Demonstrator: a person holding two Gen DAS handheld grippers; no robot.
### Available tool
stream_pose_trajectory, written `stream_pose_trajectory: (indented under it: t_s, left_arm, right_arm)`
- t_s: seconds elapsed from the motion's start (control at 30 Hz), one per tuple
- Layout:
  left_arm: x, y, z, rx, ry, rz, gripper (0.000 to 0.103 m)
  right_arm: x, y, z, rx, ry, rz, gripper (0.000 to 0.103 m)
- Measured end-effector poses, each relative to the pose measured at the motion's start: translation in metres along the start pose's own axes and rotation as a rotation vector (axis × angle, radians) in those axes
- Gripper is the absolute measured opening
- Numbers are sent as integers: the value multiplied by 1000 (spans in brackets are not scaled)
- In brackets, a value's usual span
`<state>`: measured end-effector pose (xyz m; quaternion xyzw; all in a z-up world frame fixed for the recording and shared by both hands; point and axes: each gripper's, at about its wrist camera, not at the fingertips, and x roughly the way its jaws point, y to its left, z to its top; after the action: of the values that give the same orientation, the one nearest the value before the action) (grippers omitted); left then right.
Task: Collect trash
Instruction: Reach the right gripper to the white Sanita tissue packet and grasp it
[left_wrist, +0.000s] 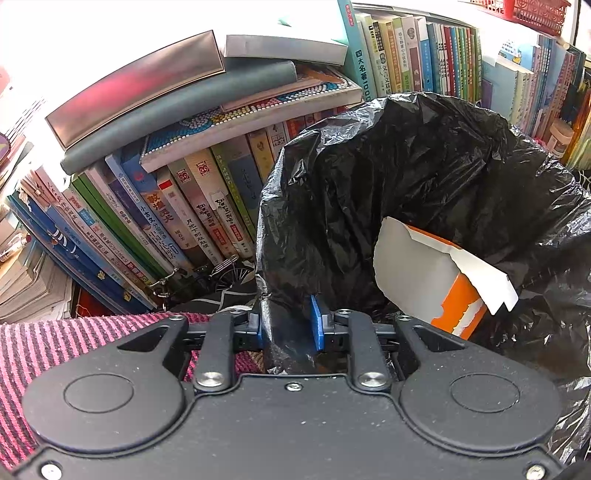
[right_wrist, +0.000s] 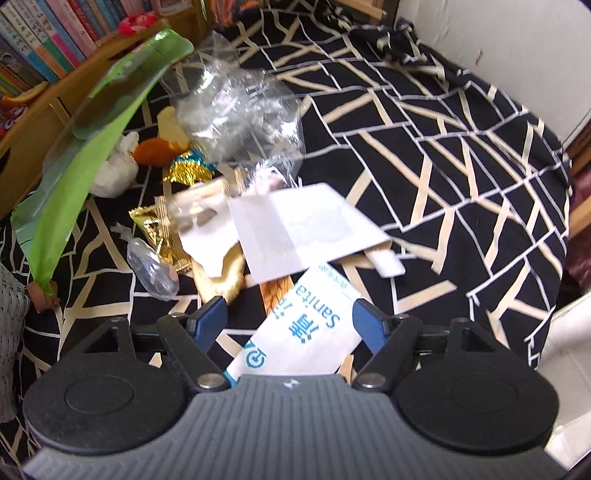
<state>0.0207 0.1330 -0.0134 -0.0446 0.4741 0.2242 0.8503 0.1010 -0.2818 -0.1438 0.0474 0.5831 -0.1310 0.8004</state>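
In the left wrist view my left gripper (left_wrist: 290, 325) is shut on the rim of a black trash bag (left_wrist: 424, 177), holding its mouth up. A torn orange and white carton (left_wrist: 436, 280) lies inside the bag. In the right wrist view my right gripper (right_wrist: 291, 321) stands open over a trash pile on a black patterned cloth (right_wrist: 443, 147). A white and blue sanitary wipe packet (right_wrist: 306, 332) lies between its blue pads without touching them. Beyond it are a white card (right_wrist: 295, 229), clear plastic wrap (right_wrist: 236, 110), gold wrappers (right_wrist: 188, 168), orange peel (right_wrist: 155, 151) and a green wrapper (right_wrist: 92, 140).
Rows and stacks of books (left_wrist: 184, 206) stand behind the bag on the left. A pink striped cloth (left_wrist: 74, 347) lies at the lower left. A wooden shelf with books (right_wrist: 48, 55) borders the cloth. White furniture (right_wrist: 565, 332) sits at the right edge.
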Motion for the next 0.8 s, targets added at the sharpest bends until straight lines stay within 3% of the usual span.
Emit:
stream_pose_trajectory:
  t_s: [0.4,0.57,0.8]
  left_arm:
    - [0,0,0,0,0,1,21]
    - [0,0,0,-1,0,-1,21]
    - [0,0,0,-1,-1,-4,21]
  right_arm:
    - [15,-1,-7,3,63,55,83]
    - [19,-6,-11,6,69,80,76]
    - [16,-16,-10,63,39,16,75]
